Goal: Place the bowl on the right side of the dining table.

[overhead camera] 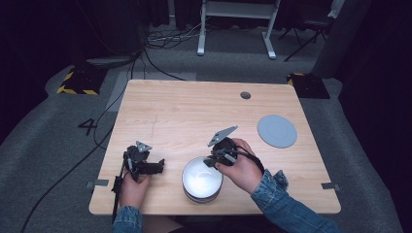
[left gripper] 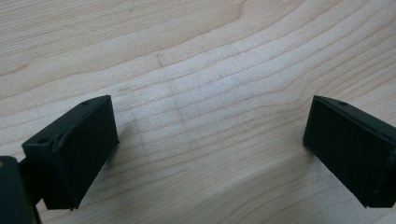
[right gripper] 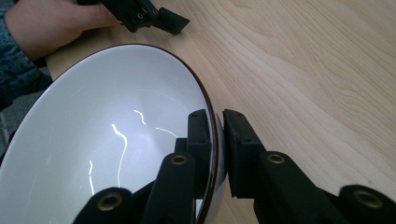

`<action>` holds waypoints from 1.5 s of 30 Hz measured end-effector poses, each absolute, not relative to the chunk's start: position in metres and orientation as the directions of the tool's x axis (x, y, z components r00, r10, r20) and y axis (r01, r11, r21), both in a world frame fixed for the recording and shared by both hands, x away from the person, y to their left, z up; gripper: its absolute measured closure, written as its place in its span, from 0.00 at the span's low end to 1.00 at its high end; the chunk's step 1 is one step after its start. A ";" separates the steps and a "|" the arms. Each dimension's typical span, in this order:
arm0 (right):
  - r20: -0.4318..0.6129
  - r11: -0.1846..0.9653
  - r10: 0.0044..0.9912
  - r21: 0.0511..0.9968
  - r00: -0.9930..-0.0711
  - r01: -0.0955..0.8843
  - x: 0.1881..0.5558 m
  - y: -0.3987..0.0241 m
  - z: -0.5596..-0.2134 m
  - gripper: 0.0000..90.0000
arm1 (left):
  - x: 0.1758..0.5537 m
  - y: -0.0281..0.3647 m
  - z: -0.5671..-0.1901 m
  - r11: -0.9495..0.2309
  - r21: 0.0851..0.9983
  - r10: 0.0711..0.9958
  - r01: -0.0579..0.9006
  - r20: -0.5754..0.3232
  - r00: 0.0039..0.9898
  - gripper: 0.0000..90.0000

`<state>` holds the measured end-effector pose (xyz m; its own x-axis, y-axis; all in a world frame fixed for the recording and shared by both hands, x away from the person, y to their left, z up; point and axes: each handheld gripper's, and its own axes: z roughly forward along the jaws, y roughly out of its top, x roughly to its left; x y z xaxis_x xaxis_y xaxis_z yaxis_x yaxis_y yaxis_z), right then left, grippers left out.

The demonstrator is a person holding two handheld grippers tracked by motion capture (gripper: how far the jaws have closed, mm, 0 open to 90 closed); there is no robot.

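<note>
The right gripper [right gripper: 217, 140] is clamped on the rim of the white bowl [overhead camera: 202, 179] near the counter's [overhead camera: 194, 111] front edge, while the left gripper [left gripper: 210, 144] rests spread wide over bare wood.

Grey carpet floor [overhead camera: 58, 126], dark surroundings, white desk frame [overhead camera: 236, 24]

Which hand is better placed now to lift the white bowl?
Right. The right tool is already shut on the white bowl rim, one jaw inside, one outside. The left tool is open over bare table, beside the bowl.
</note>
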<state>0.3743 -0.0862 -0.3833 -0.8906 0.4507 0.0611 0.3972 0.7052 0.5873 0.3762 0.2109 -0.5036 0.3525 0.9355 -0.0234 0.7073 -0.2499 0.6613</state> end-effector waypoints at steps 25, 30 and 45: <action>0.082 0.605 0.513 0.671 -0.855 0.428 0.398 -0.118 -0.337 0.91 | 0.377 0.211 -0.504 -0.246 0.663 0.936 0.707 -0.027 0.352 0.03; 0.080 0.586 0.535 0.681 -0.841 0.438 0.407 -0.128 -0.331 0.91 | 0.377 0.211 -0.504 -0.246 0.663 0.936 0.707 -0.028 0.351 0.04; 0.082 0.515 0.627 0.702 -0.774 0.492 0.444 -0.166 -0.325 0.91 | 0.376 0.211 -0.504 -0.250 0.660 0.935 0.708 -0.027 0.355 0.04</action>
